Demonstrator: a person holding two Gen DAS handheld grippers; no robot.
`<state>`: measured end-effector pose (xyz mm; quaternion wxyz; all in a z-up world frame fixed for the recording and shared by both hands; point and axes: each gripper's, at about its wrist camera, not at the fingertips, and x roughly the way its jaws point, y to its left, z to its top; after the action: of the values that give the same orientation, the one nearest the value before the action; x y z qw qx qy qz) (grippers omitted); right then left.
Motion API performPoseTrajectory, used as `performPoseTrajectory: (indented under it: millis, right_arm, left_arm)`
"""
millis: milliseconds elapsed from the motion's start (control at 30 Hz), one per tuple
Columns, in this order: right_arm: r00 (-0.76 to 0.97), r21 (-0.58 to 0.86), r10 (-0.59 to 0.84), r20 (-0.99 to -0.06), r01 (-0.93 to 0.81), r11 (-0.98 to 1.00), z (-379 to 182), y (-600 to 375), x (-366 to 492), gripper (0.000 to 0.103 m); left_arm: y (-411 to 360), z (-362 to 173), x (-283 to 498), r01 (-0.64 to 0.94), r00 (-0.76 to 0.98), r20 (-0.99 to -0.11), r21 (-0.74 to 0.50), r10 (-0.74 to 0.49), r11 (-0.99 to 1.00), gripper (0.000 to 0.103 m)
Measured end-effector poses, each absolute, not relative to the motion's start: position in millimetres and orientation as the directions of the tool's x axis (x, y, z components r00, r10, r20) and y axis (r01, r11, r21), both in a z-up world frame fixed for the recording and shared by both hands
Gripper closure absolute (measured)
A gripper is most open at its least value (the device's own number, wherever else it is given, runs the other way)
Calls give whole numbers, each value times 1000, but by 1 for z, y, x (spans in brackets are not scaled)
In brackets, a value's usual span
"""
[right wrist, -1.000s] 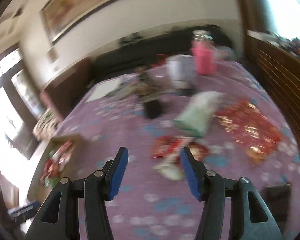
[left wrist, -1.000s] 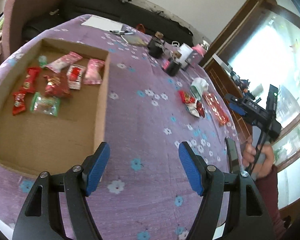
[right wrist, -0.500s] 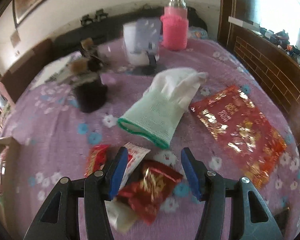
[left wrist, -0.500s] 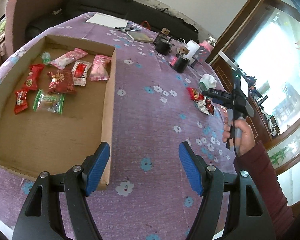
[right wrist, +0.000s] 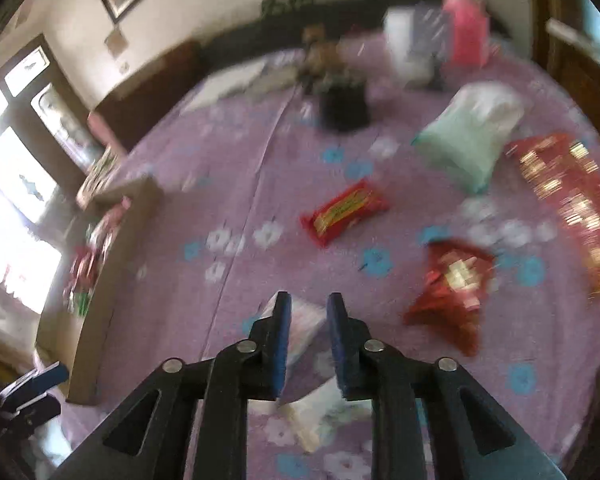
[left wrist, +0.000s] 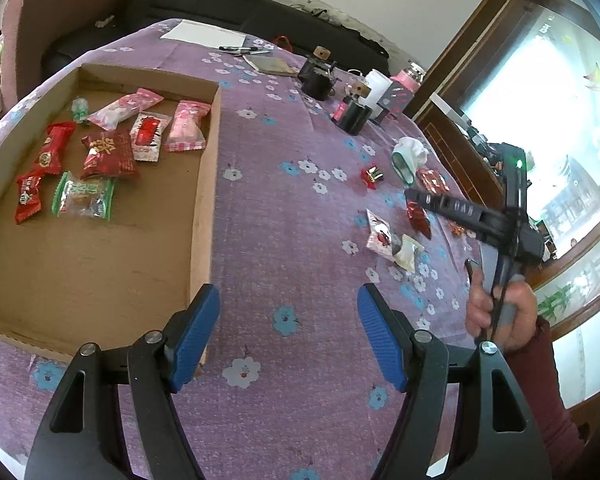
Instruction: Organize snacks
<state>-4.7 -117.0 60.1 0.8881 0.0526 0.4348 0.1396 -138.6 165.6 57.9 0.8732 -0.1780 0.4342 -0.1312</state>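
A shallow cardboard tray (left wrist: 204, 216) on the purple flowered cloth holds several wrapped snacks (left wrist: 108, 152). My left gripper (left wrist: 288, 336) is open and empty, hovering by the tray's near right corner. My right gripper (right wrist: 308, 340) has its jaws closed narrowly around a white snack packet (right wrist: 304, 324); the left wrist view shows it (left wrist: 398, 246) over white packets (left wrist: 380, 236). Loose on the cloth lie a red bar-shaped snack (right wrist: 344, 212) and a red-gold snack (right wrist: 452, 284). The right wrist view is blurred.
A green-white glove (right wrist: 468, 136), a flat red-gold packet (right wrist: 568, 204), black pots (left wrist: 352, 116), a white cup and a pink bottle (right wrist: 466, 36) stand toward the table's far right. Papers and pens (left wrist: 204, 34) lie at the back. A dark sofa runs behind the table.
My right gripper has dropped down onto the snack pile and closed from wide open to a narrow gap around a white packet. The left gripper has barely moved.
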Motion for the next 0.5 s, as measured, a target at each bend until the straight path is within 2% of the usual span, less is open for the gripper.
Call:
performPoseTrajectory:
  millis: [33, 100, 200, 333, 400, 467, 500]
  right_arm:
    - [600, 205, 278, -750, -188, 960, 63, -119, -3, 55]
    - [611, 239, 271, -743, -136, 961, 65, -127, 11, 45]
    - [581, 297, 283, -763, -73, 952, 58, -128, 42, 45]
    - [553, 264, 230, -801, -19, 964, 43, -116, 80, 45]
    - [532, 228, 201, -823, -16, 974, 35, -106, 91, 48]
    - [496, 197, 173, -851, -4, 980, 26, -98, 96, 61]
    - [498, 194, 172, -850, -6, 981, 24, -95, 92, 71]
  left_arm:
    - [164, 58, -139, 77, 587, -712, -425, -385, 902, 32]
    - [161, 58, -140, 83, 583, -714, -422, -388, 903, 32]
    - [158, 60, -142, 90, 583, -715, -415, -386, 905, 32]
    - [160, 64, -147, 95, 594, -713, -397, -372, 913, 32]
    - [162, 65, -148, 90, 599, -714, -389, -362, 917, 32]
    - [165, 65, -148, 86, 601, -712, -392, -362, 916, 32]
    - [167, 65, -148, 83, 603, -712, -394, -361, 915, 32]
